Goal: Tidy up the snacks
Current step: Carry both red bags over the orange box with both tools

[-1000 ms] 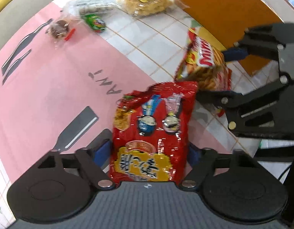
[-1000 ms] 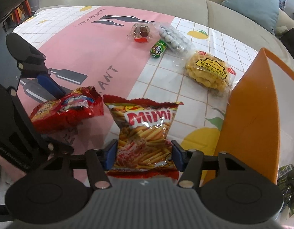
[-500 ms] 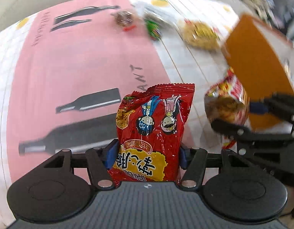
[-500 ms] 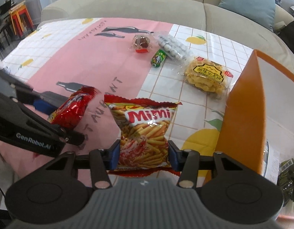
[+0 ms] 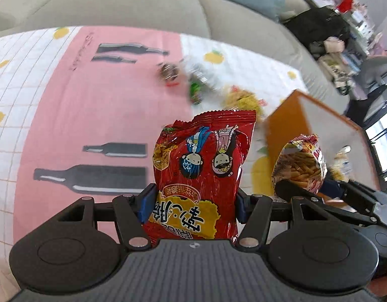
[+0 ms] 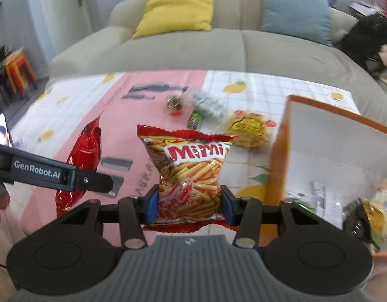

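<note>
- Snacks are held in both grippers, lifted above the tablecloth (image 5: 67, 115).
- The left gripper (image 5: 193, 207) pinches a red cartoon snack bag (image 5: 203, 166) by its lower sides (print upside down).
- The right gripper (image 6: 189, 202) clamps the Mimi fries bag (image 6: 193, 176), just beside the orange box (image 6: 276, 176).
- A yellow puff bag (image 6: 248, 128) and smaller blurred sweets lie farther back.

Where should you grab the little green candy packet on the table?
Grip the green candy packet across its narrow middle, coming straight down from above. It lies flat on the tablecloth and looks long and slim, so the short width probably fits between the fingers. The clear bag of round sweets crowds its far end, so stay nearer this end.
</note>
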The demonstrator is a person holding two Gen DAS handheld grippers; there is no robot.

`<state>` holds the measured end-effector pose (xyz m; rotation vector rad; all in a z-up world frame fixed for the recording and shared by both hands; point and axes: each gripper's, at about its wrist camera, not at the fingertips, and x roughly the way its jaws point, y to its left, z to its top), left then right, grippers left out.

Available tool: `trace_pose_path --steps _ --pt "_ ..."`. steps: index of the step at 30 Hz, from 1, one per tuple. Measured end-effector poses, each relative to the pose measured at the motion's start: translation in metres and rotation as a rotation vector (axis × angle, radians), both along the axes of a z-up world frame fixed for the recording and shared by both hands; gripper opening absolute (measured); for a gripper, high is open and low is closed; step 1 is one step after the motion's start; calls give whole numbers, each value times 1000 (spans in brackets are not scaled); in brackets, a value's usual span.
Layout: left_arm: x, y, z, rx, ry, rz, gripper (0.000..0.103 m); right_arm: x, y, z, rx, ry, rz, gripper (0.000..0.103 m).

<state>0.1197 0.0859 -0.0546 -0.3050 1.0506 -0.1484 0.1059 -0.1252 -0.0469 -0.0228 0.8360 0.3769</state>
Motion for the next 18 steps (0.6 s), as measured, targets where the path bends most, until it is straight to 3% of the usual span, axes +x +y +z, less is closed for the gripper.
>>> trace_pose_path --steps 10,14,18 --pt "14 -72 49 -56 -108 -152 69 -12 -70 51 22 -103 -161 48" --pt "26 -112 58 -38 -135 -244 69 -7 -100 50 -12 -113 -241 48" --pt "42 -152 56 -16 -139 -329 69 7 -133 41 -54 -60 -346 48"
